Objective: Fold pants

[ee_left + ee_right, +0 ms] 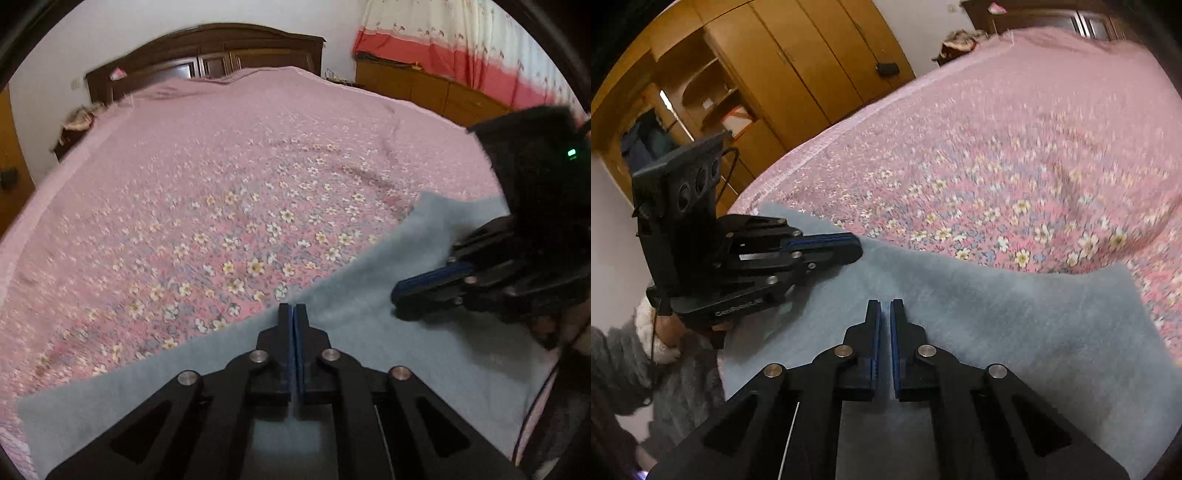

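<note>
The pants (pixel 979 314) are a soft, fuzzy pale blue-grey fabric, spread flat along the near edge of the bed with a straight folded edge. Both grippers hover low over them. The left gripper (pixel 294 310) has its blue-padded fingers pressed together, and I can't tell if any cloth is pinched in there. The right gripper (pixel 885 306) has just a narrow gap, gripping nothing. The bedspread (pixel 240 184) is pink cotton-looking stuff with little white and yellow flowers. There's a dark carved headboard (pixel 207 48), a wooden wardrobe (pixel 775 62), and a red and cream curtain (pixel 461 48). The left gripper's body reads something like "GenRobot", partly blurred
</note>
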`<action>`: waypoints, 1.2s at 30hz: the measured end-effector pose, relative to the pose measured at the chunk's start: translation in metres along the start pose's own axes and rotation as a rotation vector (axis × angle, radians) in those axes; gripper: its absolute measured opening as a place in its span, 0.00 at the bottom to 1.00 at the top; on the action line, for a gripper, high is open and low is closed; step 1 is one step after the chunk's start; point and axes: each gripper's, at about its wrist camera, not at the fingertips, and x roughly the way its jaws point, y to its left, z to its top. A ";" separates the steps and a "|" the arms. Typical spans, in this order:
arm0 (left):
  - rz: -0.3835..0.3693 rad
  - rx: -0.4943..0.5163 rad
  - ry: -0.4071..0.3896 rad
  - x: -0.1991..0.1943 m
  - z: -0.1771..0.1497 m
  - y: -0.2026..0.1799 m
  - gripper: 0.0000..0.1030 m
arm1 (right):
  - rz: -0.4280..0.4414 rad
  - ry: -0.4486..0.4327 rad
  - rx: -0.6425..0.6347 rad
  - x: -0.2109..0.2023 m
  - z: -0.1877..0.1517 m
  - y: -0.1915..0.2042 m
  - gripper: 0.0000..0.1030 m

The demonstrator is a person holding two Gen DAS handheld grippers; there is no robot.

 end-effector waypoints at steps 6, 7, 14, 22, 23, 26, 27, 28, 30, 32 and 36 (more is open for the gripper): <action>-0.113 0.043 -0.034 -0.026 -0.004 -0.005 0.12 | 0.017 -0.009 0.000 0.000 -0.004 0.000 0.17; -0.086 0.025 0.007 -0.016 -0.007 -0.003 0.14 | 0.030 -0.014 0.028 0.001 -0.006 -0.007 0.14; -0.089 0.019 -0.075 -0.035 -0.001 -0.015 0.59 | 0.022 -0.098 0.181 -0.048 -0.025 -0.020 0.15; 0.028 0.054 -0.057 -0.014 -0.017 -0.028 0.64 | -0.166 -0.269 0.122 -0.102 -0.075 -0.010 0.27; 0.029 0.052 -0.055 -0.010 -0.017 -0.029 0.65 | -0.186 -0.309 0.148 -0.116 -0.086 -0.012 0.36; 0.053 0.048 -0.054 0.004 -0.011 -0.032 0.71 | -0.337 -0.370 0.288 -0.151 -0.127 -0.036 0.42; 0.066 0.051 -0.055 0.006 -0.011 -0.031 0.73 | -0.341 -0.391 0.347 -0.164 -0.143 -0.051 0.29; 0.078 0.048 -0.056 0.007 -0.011 -0.032 0.75 | -0.290 -0.416 0.404 -0.176 -0.155 -0.065 0.21; 0.088 0.044 -0.060 0.010 -0.011 -0.031 0.77 | -0.236 -0.486 0.504 -0.205 -0.177 -0.076 0.19; 0.094 0.033 -0.070 0.010 -0.013 -0.030 0.79 | -0.302 -0.573 0.531 -0.235 -0.202 -0.070 0.27; 0.132 0.025 -0.088 0.003 -0.015 -0.034 0.81 | -0.453 -0.740 0.617 -0.278 -0.258 -0.046 0.45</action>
